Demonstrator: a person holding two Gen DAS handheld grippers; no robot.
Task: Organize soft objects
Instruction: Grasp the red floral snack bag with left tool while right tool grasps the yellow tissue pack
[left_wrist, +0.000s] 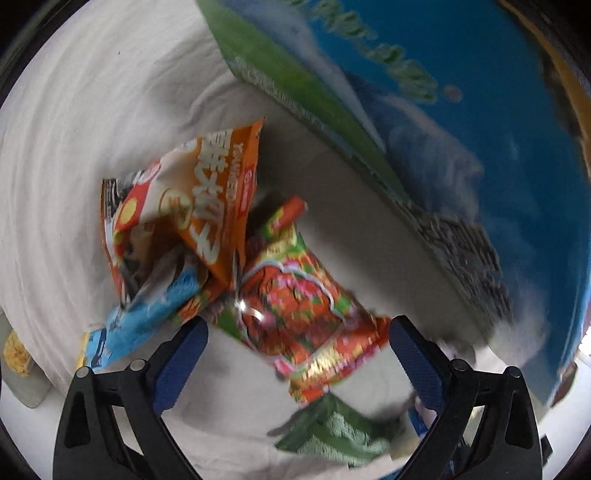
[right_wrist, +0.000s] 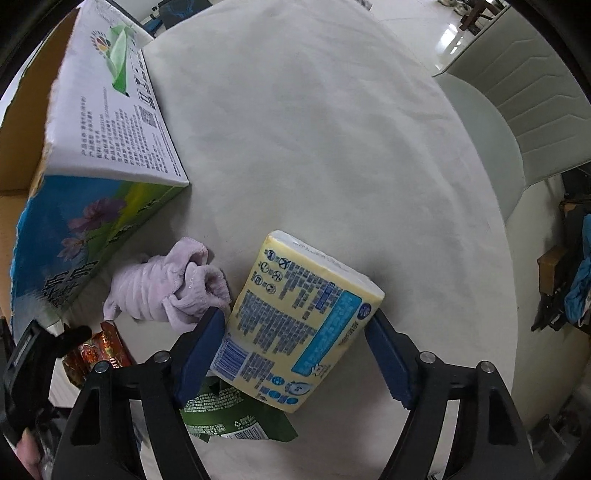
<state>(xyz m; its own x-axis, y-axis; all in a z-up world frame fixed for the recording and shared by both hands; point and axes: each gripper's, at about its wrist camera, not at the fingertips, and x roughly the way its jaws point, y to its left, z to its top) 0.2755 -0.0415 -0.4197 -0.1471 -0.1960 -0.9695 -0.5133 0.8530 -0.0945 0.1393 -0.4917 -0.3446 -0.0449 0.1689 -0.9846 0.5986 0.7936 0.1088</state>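
Note:
In the right wrist view a yellow tissue pack (right_wrist: 303, 332) with blue print lies on the white cloth. My right gripper (right_wrist: 297, 321) points down over it with a blue pad close against each side, and I see no squeeze. A lilac towel (right_wrist: 170, 288) lies just left of the pack. The blurred left wrist view shows a heap of snack packets: an orange one (left_wrist: 210, 192), a blue one (left_wrist: 147, 314), a red and green one (left_wrist: 295, 302) and a green one (left_wrist: 332, 432). My left gripper (left_wrist: 299, 328) stands open above the red and green packet, holding nothing.
A big open cardboard box (right_wrist: 92, 147) with blue and green print stands on the left of the table, close to the towel, and fills the upper right of the left wrist view (left_wrist: 461, 129). A green packet (right_wrist: 229, 413) lies under the tissue pack. A white chair (right_wrist: 517, 110) stands beyond the table's right edge.

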